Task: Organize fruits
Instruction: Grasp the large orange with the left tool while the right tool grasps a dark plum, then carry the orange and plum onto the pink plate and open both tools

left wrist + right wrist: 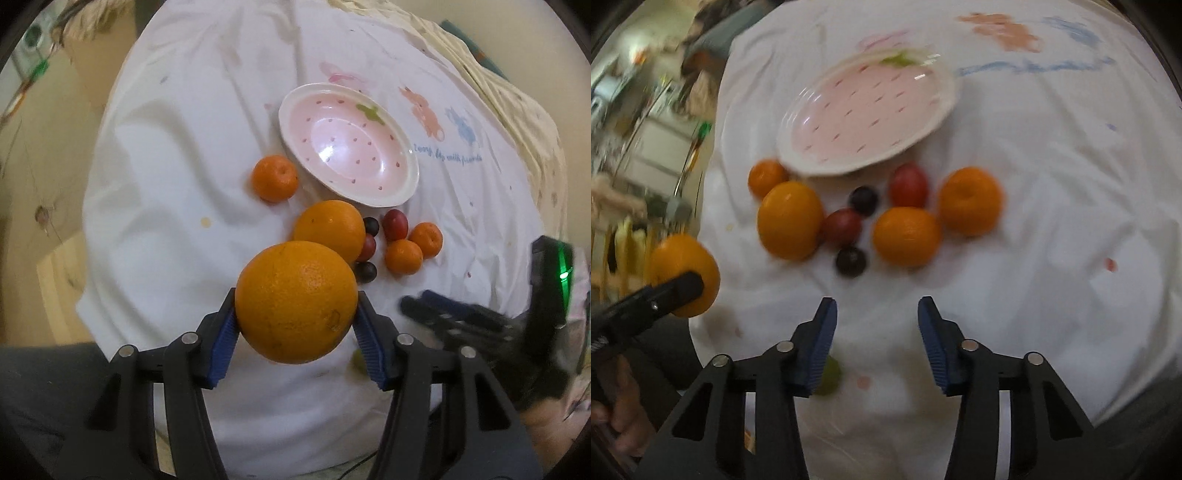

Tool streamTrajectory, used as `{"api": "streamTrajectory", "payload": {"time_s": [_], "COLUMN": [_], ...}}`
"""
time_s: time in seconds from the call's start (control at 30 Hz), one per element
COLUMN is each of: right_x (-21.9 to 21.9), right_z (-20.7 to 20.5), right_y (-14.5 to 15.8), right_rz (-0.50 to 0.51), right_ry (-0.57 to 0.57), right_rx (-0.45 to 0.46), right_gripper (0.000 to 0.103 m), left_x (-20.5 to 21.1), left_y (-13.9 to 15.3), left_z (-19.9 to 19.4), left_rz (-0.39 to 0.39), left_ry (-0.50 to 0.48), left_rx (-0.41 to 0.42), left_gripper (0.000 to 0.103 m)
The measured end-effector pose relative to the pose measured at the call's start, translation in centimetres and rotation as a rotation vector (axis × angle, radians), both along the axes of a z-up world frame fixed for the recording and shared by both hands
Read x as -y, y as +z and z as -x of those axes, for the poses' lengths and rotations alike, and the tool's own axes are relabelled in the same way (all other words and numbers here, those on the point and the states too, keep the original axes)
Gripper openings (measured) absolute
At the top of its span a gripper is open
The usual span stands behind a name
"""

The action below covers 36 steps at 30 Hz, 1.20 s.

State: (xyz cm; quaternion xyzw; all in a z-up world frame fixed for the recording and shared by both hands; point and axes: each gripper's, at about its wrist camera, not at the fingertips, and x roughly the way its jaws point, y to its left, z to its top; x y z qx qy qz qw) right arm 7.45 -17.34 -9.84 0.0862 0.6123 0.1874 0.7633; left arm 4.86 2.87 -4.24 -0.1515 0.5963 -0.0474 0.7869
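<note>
The right gripper hangs empty, jaws parted, over the white cloth; oranges, mandarins and dark grapes lie below the pink strawberry-patterned plate

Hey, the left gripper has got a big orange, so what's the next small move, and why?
Probably carry the large orange up and over to the pink plate and set it there. The left gripper is shut on it, the plate is empty, and all the other fruit is on the white cloth.

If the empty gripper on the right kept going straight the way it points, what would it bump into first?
Probably the bare white cloth just ahead of the right gripper; nothing lies between its open jaws. Skimming forward instead, the dark grape looks nearest, though depth is unclear.
</note>
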Motion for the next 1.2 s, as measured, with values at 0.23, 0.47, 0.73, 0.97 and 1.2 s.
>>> {"api": "streamTrajectory", "payload": {"time_s": [0.23,0.47,0.73,0.97,1.2], "right_x": [-4.2,-7.1,-6.8,-4.4,-1.1], "right_z": [-1.6,-1.9,-1.7,-1.4,-2.2], "right_y": [-2.3,-2.9,-1.0,2.6,7.7], "right_rz": [0.076,0.185,0.120,0.007,-0.095], "right_ry": [0.079,0.159,0.123,0.031,-0.024], "right_rx": [0.025,0.119,0.113,0.132,0.226], "right_gripper": [0.045,0.027,0.026,0.026,0.026], "left_x": [-1.0,-1.8,-1.9,-1.6,-0.8], "left_y": [0.3,0.0,0.1,1.3,5.5], "left_z": [0.5,0.4,0.3,-0.1,-1.6], "left_rz": [0.028,0.044,0.013,-0.043,-0.055], "left_ry": [0.027,0.050,0.054,0.064,0.082], "left_rx": [0.016,0.007,0.028,0.024,0.060], "left_gripper": [0.054,0.054,0.054,0.054,0.054]}}
